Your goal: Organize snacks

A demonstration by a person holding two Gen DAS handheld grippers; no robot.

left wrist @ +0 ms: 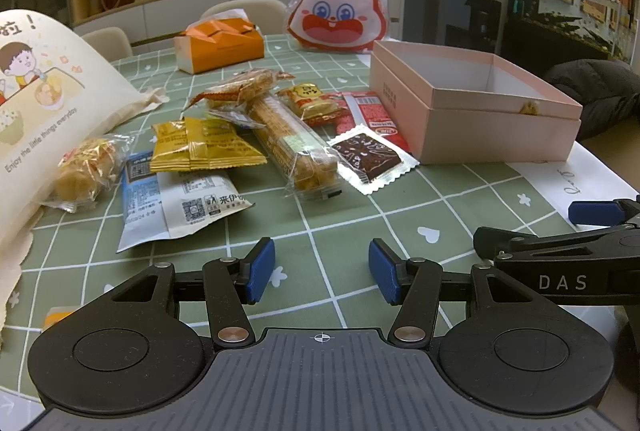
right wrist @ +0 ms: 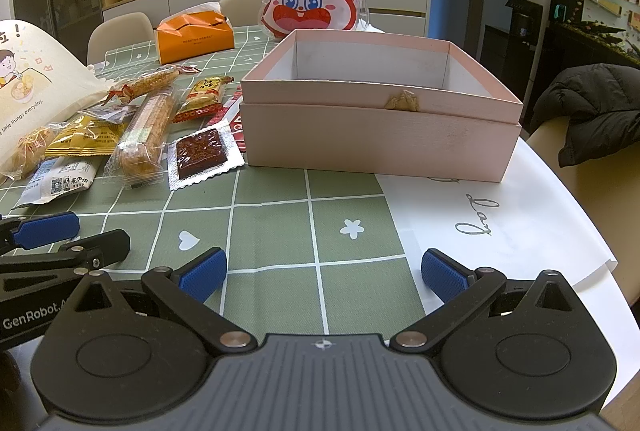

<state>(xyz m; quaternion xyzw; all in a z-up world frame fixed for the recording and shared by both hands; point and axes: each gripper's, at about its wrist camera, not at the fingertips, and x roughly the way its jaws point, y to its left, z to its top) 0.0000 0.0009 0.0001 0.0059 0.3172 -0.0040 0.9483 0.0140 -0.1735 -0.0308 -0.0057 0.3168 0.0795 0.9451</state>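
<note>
Several wrapped snacks lie in a loose pile on the green checked tablecloth: a yellow packet point(left wrist: 204, 147), a long clear-wrapped biscuit bar point(left wrist: 296, 147), a dark brown square in a silver wrapper point(left wrist: 370, 155), a white and blue packet point(left wrist: 180, 203) and a red packet point(left wrist: 370, 111). An open empty pink box point(left wrist: 476, 103) stands to their right, also seen in the right wrist view point(right wrist: 380, 135). My left gripper point(left wrist: 322, 269) is open and empty, low over the cloth in front of the pile. My right gripper point(right wrist: 324, 273) is open and empty in front of the box.
A cream cloth bag point(left wrist: 44, 103) lies at the left. An orange tissue box point(left wrist: 218, 45) and a rabbit-face bag point(left wrist: 338, 11) stand at the back. A white paper sheet point(right wrist: 500, 227) lies under the box at the table's right edge. A dark jacket point(right wrist: 592, 107) hangs on a chair.
</note>
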